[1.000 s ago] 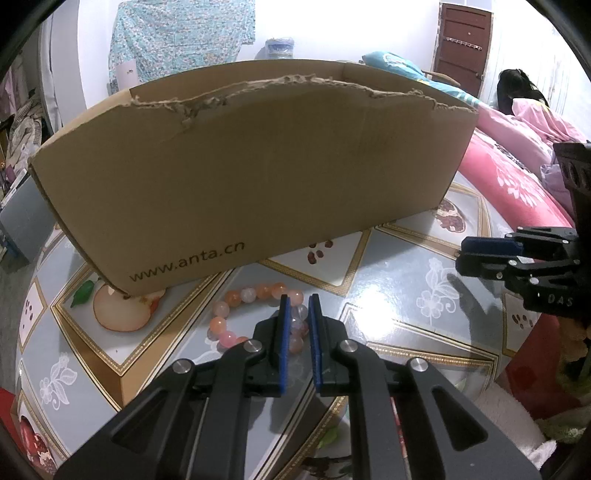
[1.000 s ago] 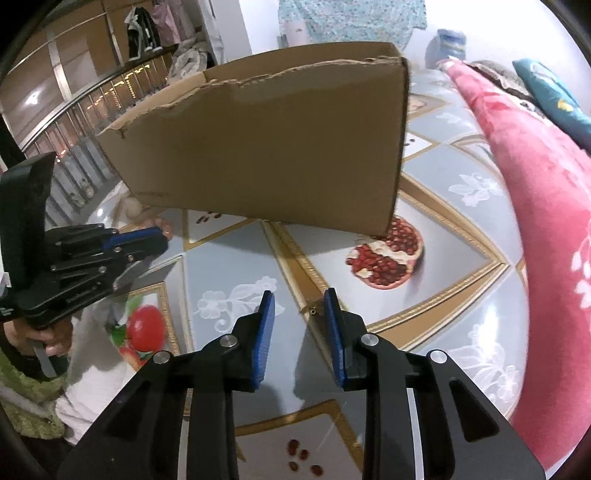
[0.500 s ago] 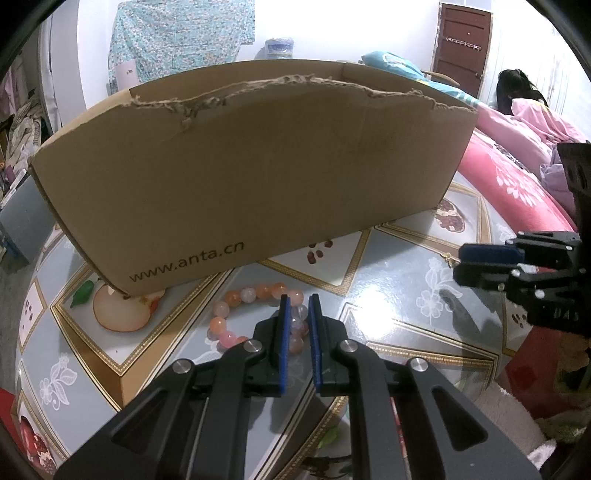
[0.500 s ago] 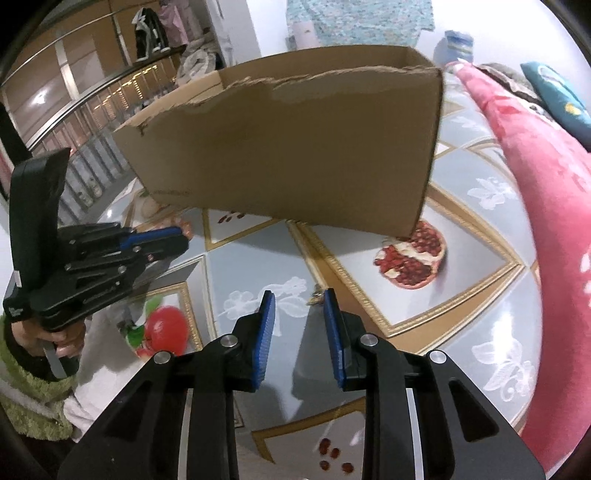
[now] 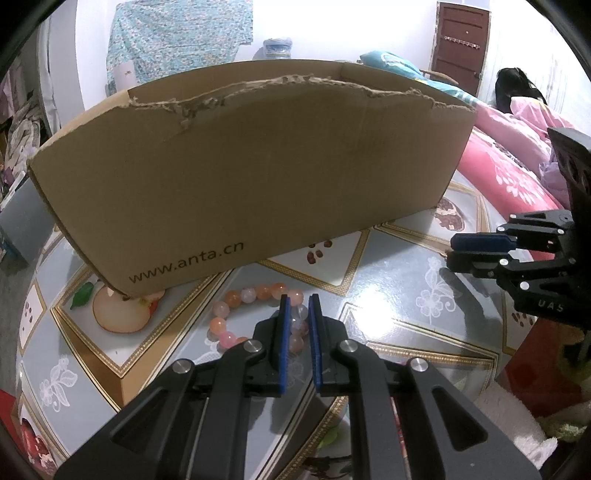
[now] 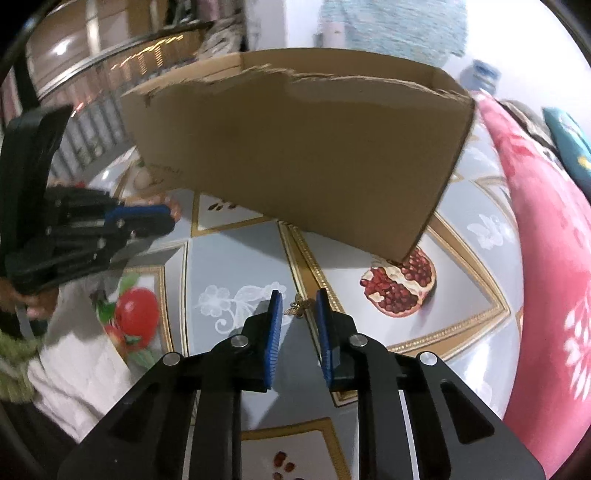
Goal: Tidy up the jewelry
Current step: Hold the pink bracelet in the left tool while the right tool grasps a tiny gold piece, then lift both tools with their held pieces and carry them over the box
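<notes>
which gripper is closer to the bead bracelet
Left. The left gripper is closed on the bead bracelet near the cardboard box. The right gripper is off to the side, its jaws closing around a small gold charm.

A white wall (image 5: 343, 29) is standing behind, a dark brown door (image 5: 461, 40) closing its right corner, while a pink floral quilt (image 5: 506, 173) is covering the bed.

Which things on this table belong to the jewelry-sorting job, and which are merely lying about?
Belongs to the job:
- bead bracelet, gripped by the left claw
- small gold butterfly charm, between the closing jaws of the right claw
- cardboard box

Just lying about:
- pink quilt
- teal pillow
- patterned cloth hanging on the wall
</notes>
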Motion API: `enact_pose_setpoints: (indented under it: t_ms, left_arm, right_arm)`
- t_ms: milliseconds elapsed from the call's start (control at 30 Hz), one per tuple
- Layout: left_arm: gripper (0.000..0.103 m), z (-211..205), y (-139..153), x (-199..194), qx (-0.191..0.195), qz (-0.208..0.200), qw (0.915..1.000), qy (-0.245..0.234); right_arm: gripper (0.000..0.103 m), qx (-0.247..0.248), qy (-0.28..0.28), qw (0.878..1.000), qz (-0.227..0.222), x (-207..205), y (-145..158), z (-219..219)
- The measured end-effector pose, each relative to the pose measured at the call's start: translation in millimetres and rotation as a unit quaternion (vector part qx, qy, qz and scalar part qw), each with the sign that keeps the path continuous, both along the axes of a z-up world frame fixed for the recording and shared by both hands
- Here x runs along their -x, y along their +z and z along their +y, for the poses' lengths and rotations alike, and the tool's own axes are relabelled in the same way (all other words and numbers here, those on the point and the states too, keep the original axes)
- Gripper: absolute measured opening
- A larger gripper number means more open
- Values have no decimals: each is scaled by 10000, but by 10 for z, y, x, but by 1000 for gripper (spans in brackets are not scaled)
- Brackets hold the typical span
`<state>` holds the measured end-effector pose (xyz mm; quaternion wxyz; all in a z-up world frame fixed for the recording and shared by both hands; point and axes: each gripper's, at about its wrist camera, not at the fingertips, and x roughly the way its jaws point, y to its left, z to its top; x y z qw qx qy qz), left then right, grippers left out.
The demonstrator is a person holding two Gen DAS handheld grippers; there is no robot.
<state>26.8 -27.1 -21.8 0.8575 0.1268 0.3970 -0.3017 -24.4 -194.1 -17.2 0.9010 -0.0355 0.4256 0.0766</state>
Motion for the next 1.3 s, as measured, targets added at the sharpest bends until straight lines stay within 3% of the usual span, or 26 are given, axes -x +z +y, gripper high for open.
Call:
enact_pose_setpoints:
  t_ms: [333,733,1300]
  left_arm:
    - [9,-24,-5,-7,-51,-26,10000,-32]
    - [9,-62,-24,-5,-111,-70,9999,-51]
    - [9,-18,-29,10,-63,-85,9999,-73]
  right_arm:
    - [17,104,934,9951,311,-117,32,-99]
    - [13,393,1900,9795,536,-243,22,34]
    - [12,97,1321,9904,397,-210,71,-77]
